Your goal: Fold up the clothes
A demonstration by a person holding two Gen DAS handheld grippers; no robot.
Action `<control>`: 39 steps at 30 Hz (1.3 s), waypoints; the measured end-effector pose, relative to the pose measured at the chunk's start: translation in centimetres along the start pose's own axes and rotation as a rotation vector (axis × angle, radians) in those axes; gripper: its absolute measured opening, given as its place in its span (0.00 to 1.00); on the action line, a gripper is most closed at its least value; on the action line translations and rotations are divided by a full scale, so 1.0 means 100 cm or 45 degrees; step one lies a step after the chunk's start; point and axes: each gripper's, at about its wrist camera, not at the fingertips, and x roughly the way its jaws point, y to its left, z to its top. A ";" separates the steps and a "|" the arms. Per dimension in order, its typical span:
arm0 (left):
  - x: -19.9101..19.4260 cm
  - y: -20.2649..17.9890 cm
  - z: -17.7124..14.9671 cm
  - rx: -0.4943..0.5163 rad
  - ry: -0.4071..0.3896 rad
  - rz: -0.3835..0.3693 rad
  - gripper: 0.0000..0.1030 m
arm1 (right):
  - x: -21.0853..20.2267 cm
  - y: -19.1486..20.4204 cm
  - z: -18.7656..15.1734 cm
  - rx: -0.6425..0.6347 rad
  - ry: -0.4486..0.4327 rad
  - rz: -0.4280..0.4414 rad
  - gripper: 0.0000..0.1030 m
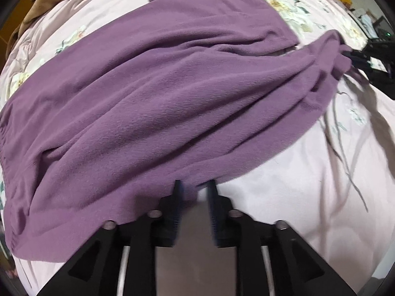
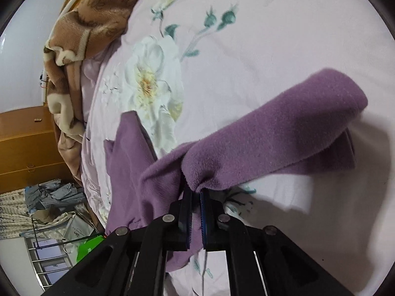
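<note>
- While we point the left gripper (image 1: pixel 193 187) straight down at the near hem of the purple fleece garment (image 1: pixel 172 93), its jaws stand apart with a bare gap between them; the left finger's tip overlaps the hem and the right one sits just off the cloth, over the sheet, so nothing is pinched there.
- From that gripper the garment spreads away and to the left, its long axis running from the gathered band low at the left edge up to the end at the far right.
- Over at that far-right end, we see the cloth drawn up into a bunch where the right gripper (image 1: pixel 355 55) has hold of it.
- Switching to the right wrist view, our right gripper (image 2: pixel 196 192) is clamped tight on a fold of the fleece, with the flap lifted off the pink floral bedsheet (image 2: pixel 246 61) and draping away to the right.
- We judge the coming move hangs on this: the right hand already owns its end, while the left, right at the hem, has no grip yet.
- Counting up: one purple garment, two grippers, one bedsheet, one brown blanket (image 2: pixel 81 32) heaped at the far left.
</note>
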 end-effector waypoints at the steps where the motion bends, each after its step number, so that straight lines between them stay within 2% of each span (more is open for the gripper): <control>1: 0.000 -0.002 -0.001 0.017 0.005 0.008 0.37 | -0.002 0.002 0.001 -0.006 -0.006 0.005 0.06; 3: 0.000 -0.006 -0.002 0.056 0.013 0.039 0.38 | -0.004 0.006 0.001 -0.027 -0.012 0.008 0.05; 6: -0.001 -0.003 -0.003 0.042 0.018 0.046 0.35 | -0.006 0.009 0.001 -0.043 -0.017 0.003 0.05; 7: -0.002 -0.001 -0.003 0.029 0.018 0.046 0.33 | -0.007 0.009 0.001 -0.042 -0.016 0.003 0.05; 9: -0.004 0.004 -0.005 0.006 0.016 0.052 0.15 | -0.009 0.009 0.001 -0.045 -0.018 -0.001 0.05; 11: -0.008 0.009 -0.008 -0.014 0.011 0.042 0.10 | -0.009 0.009 0.001 -0.054 -0.022 -0.008 0.05; 19: -0.029 0.019 -0.018 -0.023 -0.018 0.018 0.06 | -0.014 0.013 -0.003 -0.050 -0.037 -0.005 0.05; 26: -0.062 0.027 -0.034 -0.044 -0.048 -0.025 0.05 | -0.040 0.023 -0.016 -0.107 -0.035 -0.027 0.05; 28: -0.079 0.031 -0.044 -0.050 -0.055 -0.054 0.05 | -0.056 0.022 -0.023 -0.135 -0.030 -0.058 0.05; 30: -0.090 0.029 -0.033 -0.051 -0.051 -0.072 0.02 | -0.071 0.018 -0.029 -0.157 -0.026 -0.102 0.05; 31: -0.083 0.020 -0.023 -0.051 -0.042 -0.080 0.02 | -0.078 0.014 -0.031 -0.164 -0.024 -0.133 0.05; 33: -0.044 -0.012 0.000 -0.050 -0.014 -0.094 0.02 | -0.083 0.000 -0.036 -0.163 0.011 -0.206 0.06; 35: -0.048 -0.022 -0.017 -0.041 0.030 -0.083 0.02 | -0.083 -0.017 -0.040 -0.145 0.068 -0.280 0.09; 37: -0.039 -0.024 -0.015 -0.043 0.069 -0.071 0.02 | -0.083 -0.029 -0.045 -0.105 0.087 -0.310 0.12; 38: -0.034 -0.025 -0.012 -0.045 0.077 -0.071 0.02 | -0.089 -0.025 -0.047 -0.133 0.051 -0.350 0.13; 39: -0.032 -0.026 -0.009 -0.047 0.076 -0.074 0.02 | -0.094 -0.022 -0.049 -0.160 0.014 -0.390 0.20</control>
